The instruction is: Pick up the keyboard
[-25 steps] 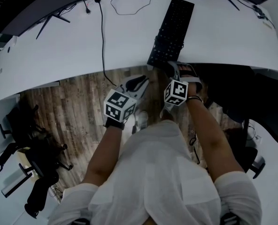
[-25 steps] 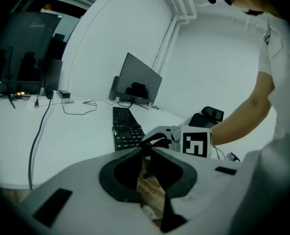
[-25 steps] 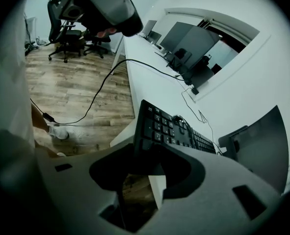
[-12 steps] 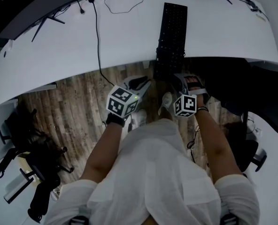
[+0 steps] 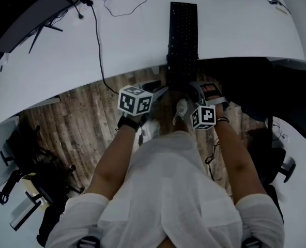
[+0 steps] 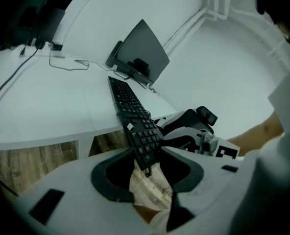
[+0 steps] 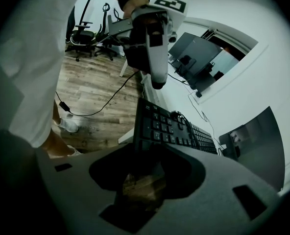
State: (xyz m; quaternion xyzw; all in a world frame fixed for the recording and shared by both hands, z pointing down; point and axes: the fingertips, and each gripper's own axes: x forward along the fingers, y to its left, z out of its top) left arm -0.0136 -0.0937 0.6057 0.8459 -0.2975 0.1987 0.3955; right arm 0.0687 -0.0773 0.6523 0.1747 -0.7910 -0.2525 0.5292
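Observation:
The long black keyboard (image 5: 183, 35) lies on the white desk (image 5: 246, 35) with its near end hanging over the front edge. My right gripper (image 5: 192, 85) is shut on that near end; in the right gripper view the keyboard (image 7: 169, 126) runs away from between the jaws of the right gripper (image 7: 145, 173). My left gripper (image 5: 161, 90) is just left of the same end. Its jaws are opening, and the corner of the keyboard (image 6: 135, 121) pokes into the gap of the left gripper (image 6: 147, 168) without the pads pressing on it.
A black cable (image 5: 98, 40) trails across the desk and over its edge. A monitor (image 6: 140, 48) stands at the far end of the desk. Office chairs (image 5: 34, 190) are on the wooden floor at left, and a dark chair (image 5: 292, 112) at right.
The keyboard has swung straight and slid toward me, so its end overhangs the desk edge. The left gripper came in beside that end and its jaws have parted.

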